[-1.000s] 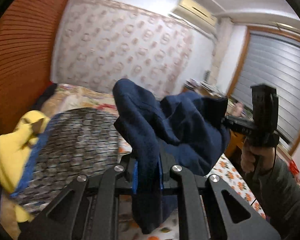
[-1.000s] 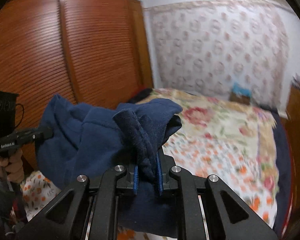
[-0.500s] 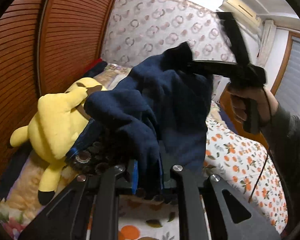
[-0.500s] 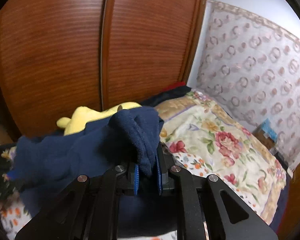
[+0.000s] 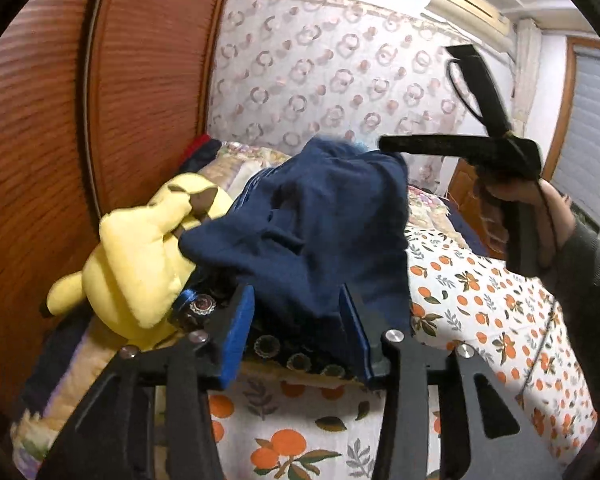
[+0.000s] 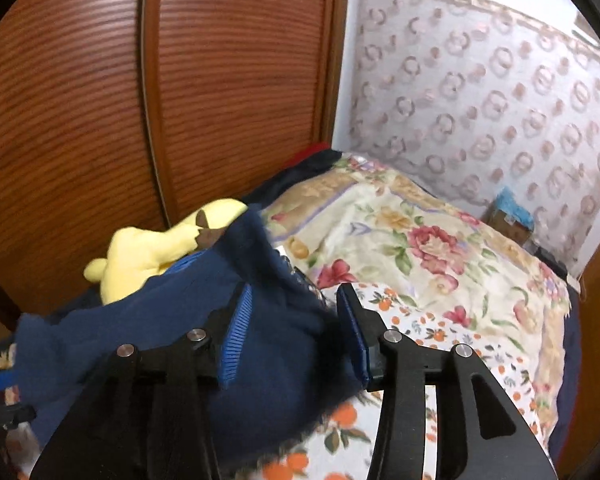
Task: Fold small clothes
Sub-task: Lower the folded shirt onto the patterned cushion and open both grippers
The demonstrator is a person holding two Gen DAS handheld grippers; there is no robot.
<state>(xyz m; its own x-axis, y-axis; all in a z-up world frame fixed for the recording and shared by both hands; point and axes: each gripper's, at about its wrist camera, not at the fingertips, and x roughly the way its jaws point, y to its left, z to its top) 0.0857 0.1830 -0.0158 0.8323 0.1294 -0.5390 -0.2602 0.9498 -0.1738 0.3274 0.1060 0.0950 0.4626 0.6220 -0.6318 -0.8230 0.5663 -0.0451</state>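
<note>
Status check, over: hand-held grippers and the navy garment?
Left hand-held gripper open, right hand-held gripper open. Navy garment bunched between both sets of fingers, unfolded. Yellow plush right beside it.

Left tongs (image 5: 296, 328) spread wide; navy garment (image 5: 320, 220) between; yellow plush (image 5: 140, 248) beside.

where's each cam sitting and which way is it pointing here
Left wrist: on the left gripper, facing the wooden wardrobe and patterned wall; shows its open fingers, plus the right gripper and hand.
Right wrist: on the right gripper, facing wardrobe and floral bedspread; shows its open fingers.
Shared: dark blue fleece garment, yellow plush toy.
</note>
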